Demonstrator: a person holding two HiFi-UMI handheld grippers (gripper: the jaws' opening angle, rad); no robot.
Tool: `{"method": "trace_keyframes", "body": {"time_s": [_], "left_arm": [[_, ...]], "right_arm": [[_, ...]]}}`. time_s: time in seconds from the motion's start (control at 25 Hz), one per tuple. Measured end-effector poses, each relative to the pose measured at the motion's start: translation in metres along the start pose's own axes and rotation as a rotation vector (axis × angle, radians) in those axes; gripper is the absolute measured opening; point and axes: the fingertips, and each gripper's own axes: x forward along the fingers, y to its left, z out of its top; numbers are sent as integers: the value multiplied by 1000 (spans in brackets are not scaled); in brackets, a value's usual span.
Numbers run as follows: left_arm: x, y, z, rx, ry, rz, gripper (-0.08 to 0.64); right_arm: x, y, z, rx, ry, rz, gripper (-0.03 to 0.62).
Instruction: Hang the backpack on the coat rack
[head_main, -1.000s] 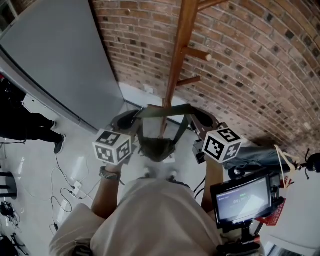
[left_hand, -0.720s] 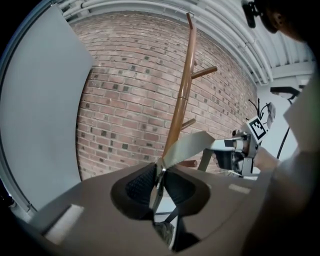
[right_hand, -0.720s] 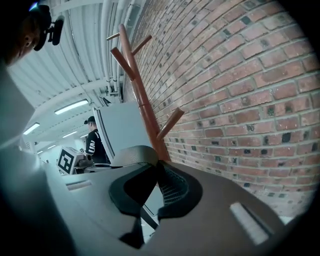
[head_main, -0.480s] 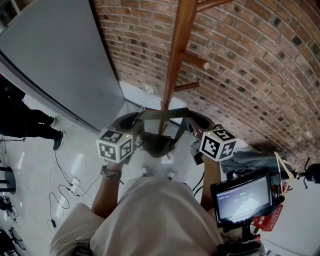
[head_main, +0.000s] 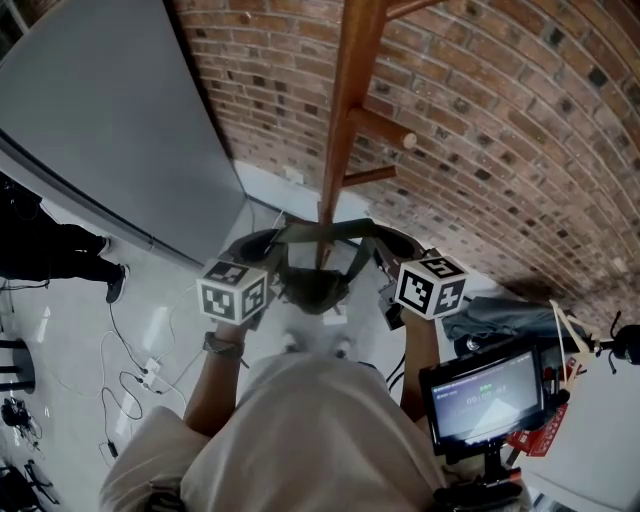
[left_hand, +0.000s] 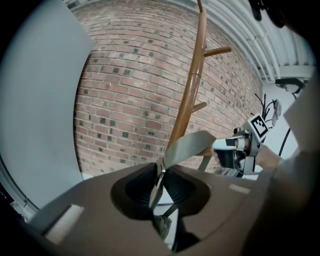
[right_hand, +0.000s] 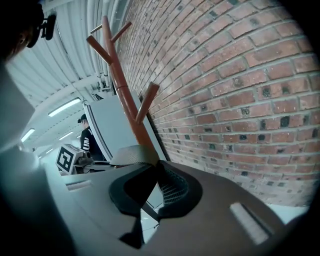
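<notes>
A wooden coat rack (head_main: 345, 110) with short pegs (head_main: 385, 128) stands against the brick wall, straight ahead. An olive-green backpack (head_main: 312, 290) hangs below its top strap (head_main: 325, 231), which is stretched level between my two grippers in front of the pole's lower part. My left gripper (head_main: 262, 243) is shut on the strap's left end (left_hand: 190, 146), and its jaws (left_hand: 159, 180) pinch the webbing. My right gripper (head_main: 395, 240) is shut on the right end (right_hand: 132, 154), with the webbing squeezed in its jaws (right_hand: 152, 175). The rack (right_hand: 125, 95) rises just behind the strap.
A grey panel (head_main: 110, 110) leans along the left. A person in dark clothes (head_main: 50, 250) stands at far left, with cables (head_main: 130, 380) on the white floor. A monitor rig (head_main: 485, 395) and a grey cloth (head_main: 500, 315) lie at lower right.
Both grippers have sunk a little with the strap still taut between them, and the backpack has come down with them. The rack's pegs now look higher above the strap.
</notes>
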Motion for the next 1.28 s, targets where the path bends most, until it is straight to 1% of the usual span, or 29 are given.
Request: {"method": "trace_keyframes", "body": {"time_s": [0.32,0.6,1.28], "left_arm": [[7,-4,-14,2,43,-17,52],[13,-6,-33,4,94,-18,54],[20,-18,-56,-13,145,-46,63]], "right_arm": [[2,-6,-14,32,22,-7,9],[8,-8,-33,48,67,-4,10],[22,-4,-61,66,134,24,11]]}}
